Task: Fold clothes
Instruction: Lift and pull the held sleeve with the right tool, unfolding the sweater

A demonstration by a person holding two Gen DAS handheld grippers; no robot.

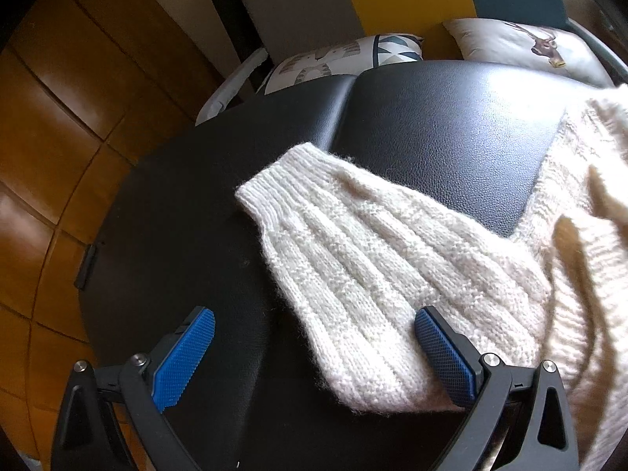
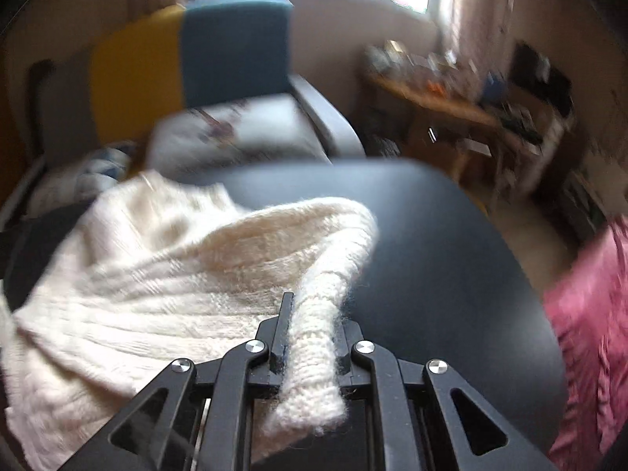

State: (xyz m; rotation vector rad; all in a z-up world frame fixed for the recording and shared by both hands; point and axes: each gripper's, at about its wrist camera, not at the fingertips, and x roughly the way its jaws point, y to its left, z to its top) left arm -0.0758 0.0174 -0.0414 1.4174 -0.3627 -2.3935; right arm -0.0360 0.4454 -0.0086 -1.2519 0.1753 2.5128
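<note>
We see a fluffy white sweater lying on a black surface. One sleeve lies flat and points to the far left, with its ribbed cuff at the end. Our left gripper is spread wide, with its blue pads on each side of the sleeve's near edge. It holds nothing.

Our right gripper is squeezed tight on the other sleeve, lifting it above the sweater. This picture is blurry. A pink cloth sits at the right. Pillows rest on a chair behind.
</note>
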